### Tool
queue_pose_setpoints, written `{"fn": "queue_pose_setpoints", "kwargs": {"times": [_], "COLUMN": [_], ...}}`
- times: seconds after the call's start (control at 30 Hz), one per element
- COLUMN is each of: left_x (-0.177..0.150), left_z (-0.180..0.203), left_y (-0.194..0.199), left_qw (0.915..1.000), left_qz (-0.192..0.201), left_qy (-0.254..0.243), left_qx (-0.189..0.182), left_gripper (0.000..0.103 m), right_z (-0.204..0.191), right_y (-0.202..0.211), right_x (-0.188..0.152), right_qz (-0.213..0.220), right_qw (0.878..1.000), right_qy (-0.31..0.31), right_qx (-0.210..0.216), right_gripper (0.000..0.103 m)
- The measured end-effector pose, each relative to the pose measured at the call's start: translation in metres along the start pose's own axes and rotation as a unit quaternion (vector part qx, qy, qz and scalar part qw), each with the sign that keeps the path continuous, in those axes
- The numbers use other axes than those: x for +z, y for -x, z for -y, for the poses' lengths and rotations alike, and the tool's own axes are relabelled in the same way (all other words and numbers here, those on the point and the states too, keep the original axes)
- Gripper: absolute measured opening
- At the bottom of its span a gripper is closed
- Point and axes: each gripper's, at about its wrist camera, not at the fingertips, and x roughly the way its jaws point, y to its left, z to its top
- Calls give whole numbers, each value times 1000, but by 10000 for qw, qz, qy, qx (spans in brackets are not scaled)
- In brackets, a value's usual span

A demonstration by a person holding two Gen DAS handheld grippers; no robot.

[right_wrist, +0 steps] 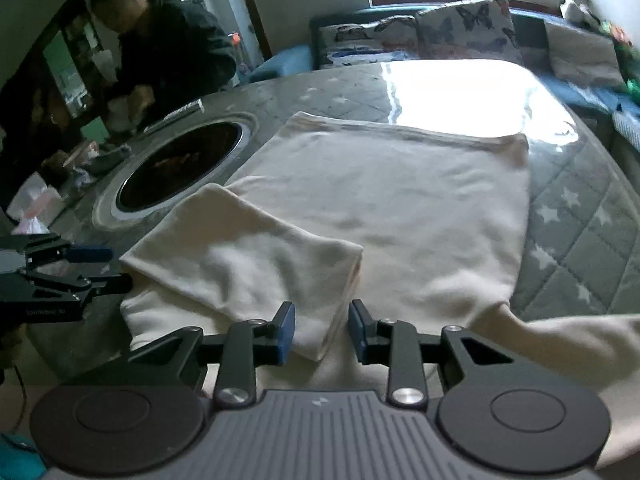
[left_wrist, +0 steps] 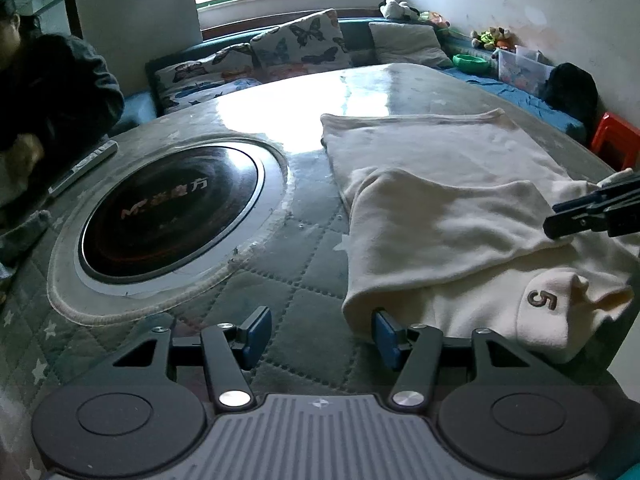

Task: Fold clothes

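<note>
A cream garment (left_wrist: pixel 448 184) lies spread on the quilted table, with one sleeve folded across its near part (left_wrist: pixel 432 236) and a brown "5" patch (left_wrist: pixel 542 299) at the near right. My left gripper (left_wrist: pixel 322 336) is open, low over the table at the garment's left edge; its right finger touches the cloth. In the right wrist view the garment (right_wrist: pixel 384 192) fills the middle. My right gripper (right_wrist: pixel 322 332) is open, with the folded sleeve's corner (right_wrist: pixel 320 340) between its fingers. The right gripper also shows at the right edge of the left wrist view (left_wrist: pixel 560 224).
A round black cooktop (left_wrist: pixel 168 208) is set into the table (left_wrist: pixel 304 264) left of the garment. A remote (left_wrist: pixel 84 168) lies beyond it. A person in dark clothes (right_wrist: pixel 168 48) stands at the far left. A sofa with butterfly cushions (left_wrist: pixel 296 44) runs behind the table.
</note>
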Motion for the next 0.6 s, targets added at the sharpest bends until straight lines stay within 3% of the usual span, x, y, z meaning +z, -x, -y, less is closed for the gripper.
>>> {"fn": "queue_pose_setpoints", "kwargs": {"times": [0.03,0.33,0.6], "left_x": [0,-2,-1], "left_z": [1,3,0], "left_y": [-1,0,5], "left_qw": [10000,9999,9998], "left_qz": [-4,55,82], "left_qy": [-19,-144,-187], "left_qx": [3,55,1], "left_gripper": [59,59,58], "right_z": [-2,-26,-3], "right_y": [1,56,45], "right_x": [0,12,-7], "right_qz": [9,568,14], "right_qw": [10000,9933,9948], "right_qy": [46,866,509], "right_qx": [-20,-516,-879], "right_gripper": [3,3,4]}}
